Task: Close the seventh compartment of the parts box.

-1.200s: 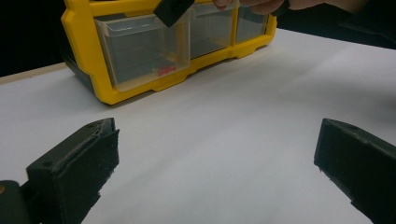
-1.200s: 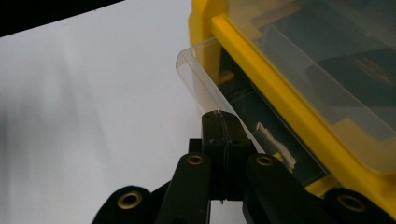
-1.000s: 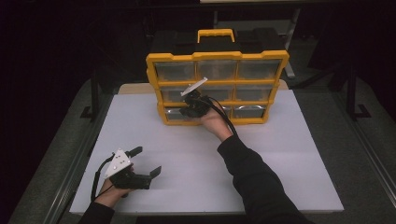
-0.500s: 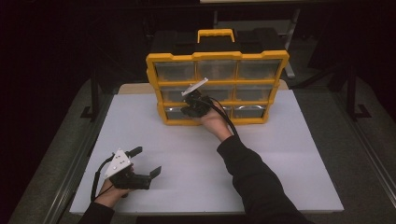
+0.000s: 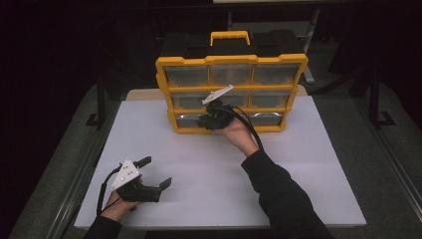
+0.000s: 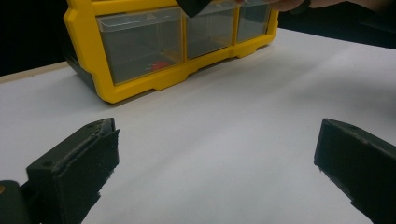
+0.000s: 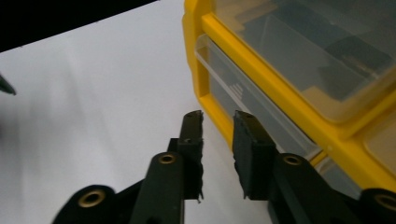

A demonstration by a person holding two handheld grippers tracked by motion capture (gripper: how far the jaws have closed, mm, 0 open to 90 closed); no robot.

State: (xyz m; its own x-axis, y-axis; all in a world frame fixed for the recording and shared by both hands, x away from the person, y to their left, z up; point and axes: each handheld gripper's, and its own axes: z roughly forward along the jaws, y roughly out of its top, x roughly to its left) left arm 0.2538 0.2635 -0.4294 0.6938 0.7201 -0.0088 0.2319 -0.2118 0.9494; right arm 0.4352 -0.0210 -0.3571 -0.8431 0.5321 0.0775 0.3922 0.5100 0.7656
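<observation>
A yellow organiser with clear drawers and a top handle stands upright at the back of the white table. My right gripper is at the front of its bottom row, near the left and middle drawers. In the right gripper view, the right gripper shows a narrow gap with nothing in it, beside the organiser's yellow frame and a clear drawer; its jaws have just been opening. My left gripper rests at the front left, open wide and empty. A small red item lies in the bottom-left drawer.
A dark floor surrounds the table, with black metal stands to the left and right of it. A wooden strip edges the table's back. White tabletop stretches between my left gripper and the organiser.
My right gripper has drawn back slightly from the organiser's front toward the near side. The left gripper has stayed put.
</observation>
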